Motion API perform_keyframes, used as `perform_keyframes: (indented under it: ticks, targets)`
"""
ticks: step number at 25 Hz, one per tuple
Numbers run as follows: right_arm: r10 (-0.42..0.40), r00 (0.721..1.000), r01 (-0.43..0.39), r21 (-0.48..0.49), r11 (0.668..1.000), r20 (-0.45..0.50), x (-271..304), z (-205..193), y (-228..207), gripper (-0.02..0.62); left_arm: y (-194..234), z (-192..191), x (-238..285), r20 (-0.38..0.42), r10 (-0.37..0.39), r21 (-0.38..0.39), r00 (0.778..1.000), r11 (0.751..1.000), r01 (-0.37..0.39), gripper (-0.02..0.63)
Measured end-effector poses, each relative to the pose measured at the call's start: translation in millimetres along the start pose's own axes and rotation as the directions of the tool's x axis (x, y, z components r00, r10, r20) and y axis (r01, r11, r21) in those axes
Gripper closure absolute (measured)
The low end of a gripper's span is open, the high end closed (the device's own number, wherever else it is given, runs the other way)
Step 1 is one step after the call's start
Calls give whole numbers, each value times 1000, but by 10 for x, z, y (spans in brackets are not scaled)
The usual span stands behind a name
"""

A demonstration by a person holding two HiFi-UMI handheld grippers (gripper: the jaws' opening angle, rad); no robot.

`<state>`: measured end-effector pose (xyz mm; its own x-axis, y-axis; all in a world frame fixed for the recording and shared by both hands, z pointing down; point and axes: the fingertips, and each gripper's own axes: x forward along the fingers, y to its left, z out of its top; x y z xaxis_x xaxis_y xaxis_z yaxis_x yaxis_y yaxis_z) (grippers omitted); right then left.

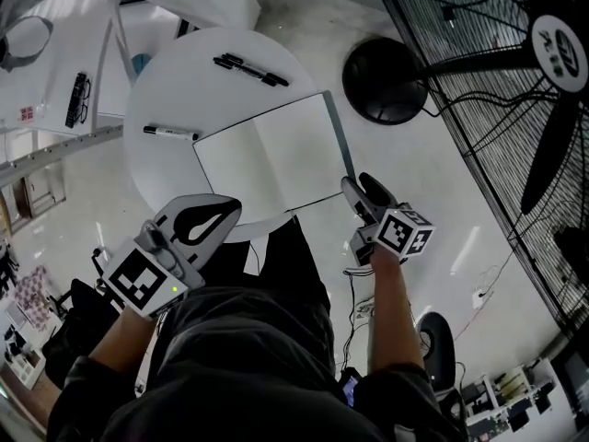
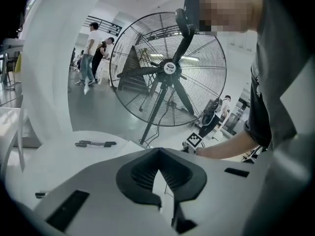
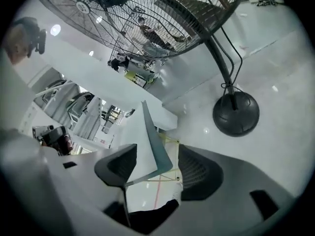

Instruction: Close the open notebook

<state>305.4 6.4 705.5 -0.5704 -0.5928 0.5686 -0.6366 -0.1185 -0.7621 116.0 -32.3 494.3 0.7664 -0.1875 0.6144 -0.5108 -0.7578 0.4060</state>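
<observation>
The open notebook [image 1: 267,159] lies flat with blank white pages on the round white table [image 1: 184,90]. Its grey cover [image 1: 339,136] forms the right edge. My right gripper [image 1: 361,184] is at the cover's near right corner. In the right gripper view the cover [image 3: 156,141] stands tilted between the jaws of the right gripper [image 3: 157,154], which are wide open, and neither pad presses on it. My left gripper [image 1: 230,208] hovers at the table's near edge, left of the notebook, with its tips together and nothing held. The left gripper view shows the left gripper [image 2: 157,151] the same way.
Two black pens [image 1: 250,70] lie at the table's far side and a marker [image 1: 170,133] lies left of the notebook. A big floor fan [image 1: 515,109] with a round black base [image 1: 385,79] stands to the right. The person's legs are under the near table edge.
</observation>
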Motion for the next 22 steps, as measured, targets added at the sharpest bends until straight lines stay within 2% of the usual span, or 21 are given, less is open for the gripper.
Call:
perform_keyframes:
  ticks: [7,11,16,22]
  targets:
    - [74,996,-71,74,995,-42,111,-195,-20,344,19,-37,-5,-20,-11,8,1000,1000,11,592]
    - [76,997,-74,61,995,-20,91,-180,35,399,44,-40,-58,-18,-18,15,1000,1000,18,592]
    - [39,999,-40,16,999,32,-41,-112,154,510,39,-36,-190,0,-41,33,999,999,40,592]
    - [7,995,-1,-56,998,98,-199,-24,475,549,42,-34,-453,41,-62,54,997,997,59,592]
